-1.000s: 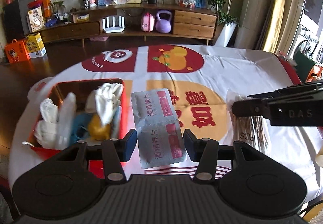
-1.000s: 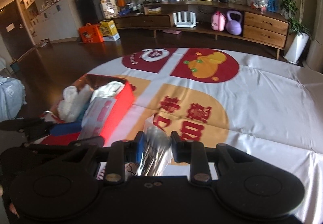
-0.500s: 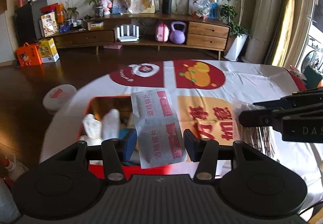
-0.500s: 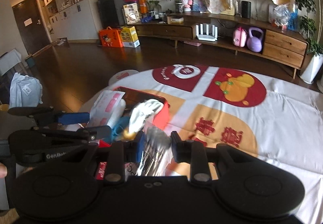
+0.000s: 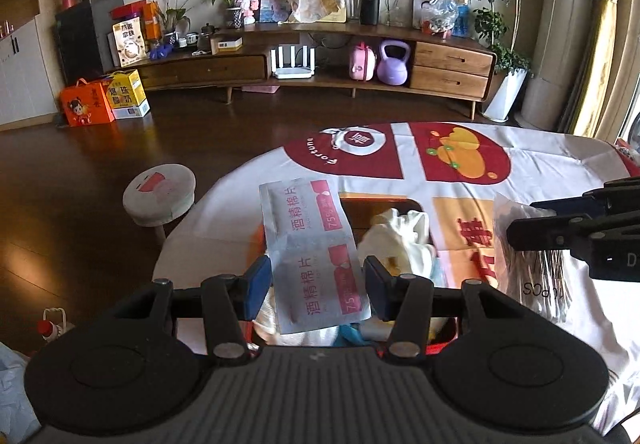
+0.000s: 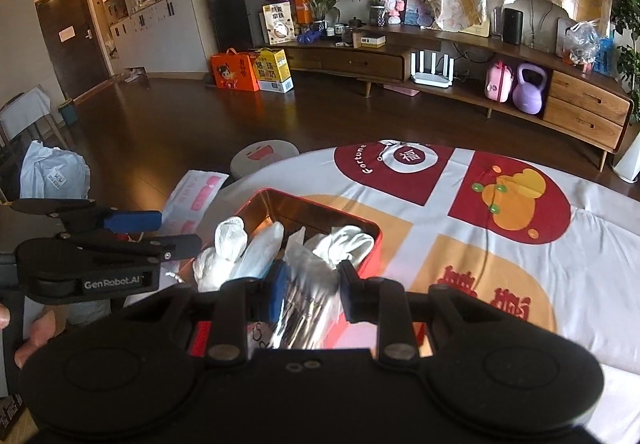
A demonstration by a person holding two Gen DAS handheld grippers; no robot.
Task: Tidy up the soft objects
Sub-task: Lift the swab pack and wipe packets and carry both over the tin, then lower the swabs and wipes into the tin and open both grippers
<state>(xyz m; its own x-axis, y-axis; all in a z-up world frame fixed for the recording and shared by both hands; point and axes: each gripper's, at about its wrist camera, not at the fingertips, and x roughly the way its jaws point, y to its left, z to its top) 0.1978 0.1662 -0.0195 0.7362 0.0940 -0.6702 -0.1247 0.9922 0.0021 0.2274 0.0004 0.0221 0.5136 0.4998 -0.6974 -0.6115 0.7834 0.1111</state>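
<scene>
**Two claws, each with a packet, over the red tin**

The left gripper (image 5: 316, 284) grasps one strip of alcohol pad sachets (image 5: 314, 252) between its blue pads. The strip has two sachets joined end to end, and its long axis runs away from the claw, leaning a little to the left, so the far end points toward the edge of the table (image 5: 540, 156). On each sachet are four Chinese characters for alcohol cotton pads, and a pink corner field with "75%". The strip hangs above the near left part of the red tin (image 6: 368, 244).

The right gripper (image 6: 310, 290) is clenched on one clear plastic packet (image 6: 308, 292) full of thin dark sticks. Its long axis also runs forward from the claw, toward the inside of the tin. In the left wrist view the same packet shows printing that reads "PCS", upside down; the number before it I cannot read. This packet is above the near right corner of the tin.

Inside the tin lie white gloves (image 6: 344, 244) and some clear wrapped white things; I cannot count them surely. The body of the left gripper carries the words "GenRobot.AI". On the tablecloth, beyond the tin, a red field has the word "Fortune" and one Chinese character in a circle.
</scene>
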